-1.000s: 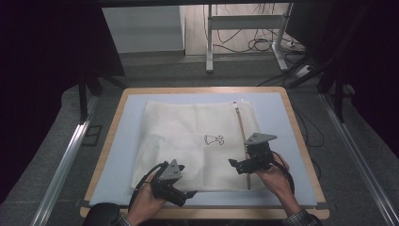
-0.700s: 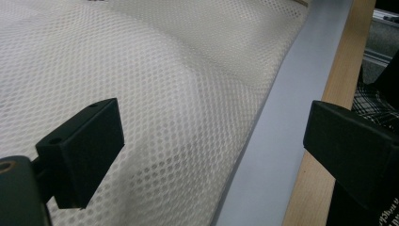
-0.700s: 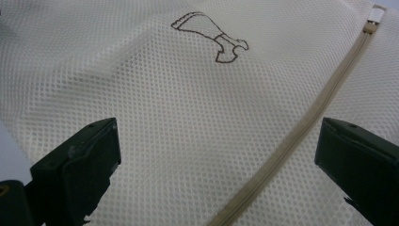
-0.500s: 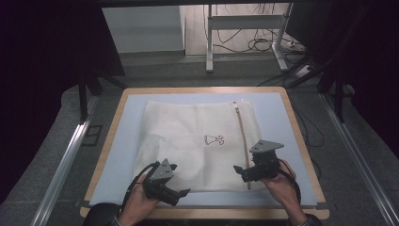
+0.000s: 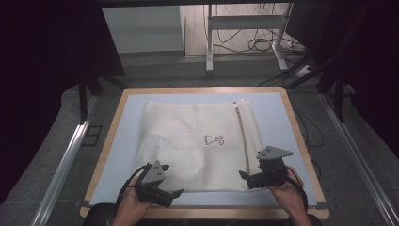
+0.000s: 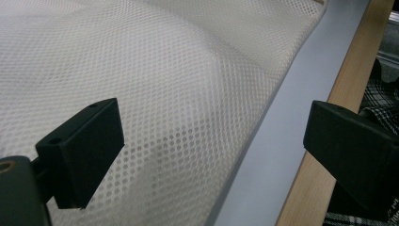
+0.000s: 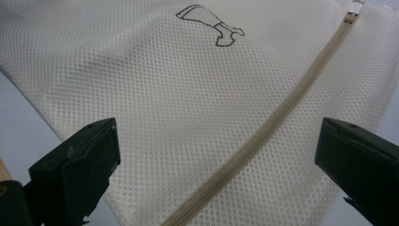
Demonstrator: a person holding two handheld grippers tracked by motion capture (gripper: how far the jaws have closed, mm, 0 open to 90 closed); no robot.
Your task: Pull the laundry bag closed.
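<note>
A cream mesh bag (image 5: 188, 146) lies flat on the pale blue mat (image 5: 120, 155). A tan zipper (image 5: 242, 141) runs down its right side, and a small black print (image 5: 214, 139) sits near the middle. My left gripper (image 5: 170, 194) hovers open at the bag's near left corner. In the left gripper view the gripper (image 6: 214, 141) straddles the mesh bag (image 6: 155, 75) at its edge. My right gripper (image 5: 244, 178) is open over the near end of the zipper. In the right gripper view the zipper (image 7: 282, 108) passes between the jaws of the gripper (image 7: 219, 160), with the print (image 7: 209, 23) beyond.
The mat sits on a table with a wooden rim (image 5: 108, 150). The wooden rim (image 6: 324, 155) lies just beside my left gripper's outer jaw. Metal rails (image 5: 61, 165) flank the table, and cables (image 5: 263, 44) lie on the floor behind it.
Both grippers have drawn back toward the near edge. The left one shifted left, the right one slightly right. The bag has not moved.
</note>
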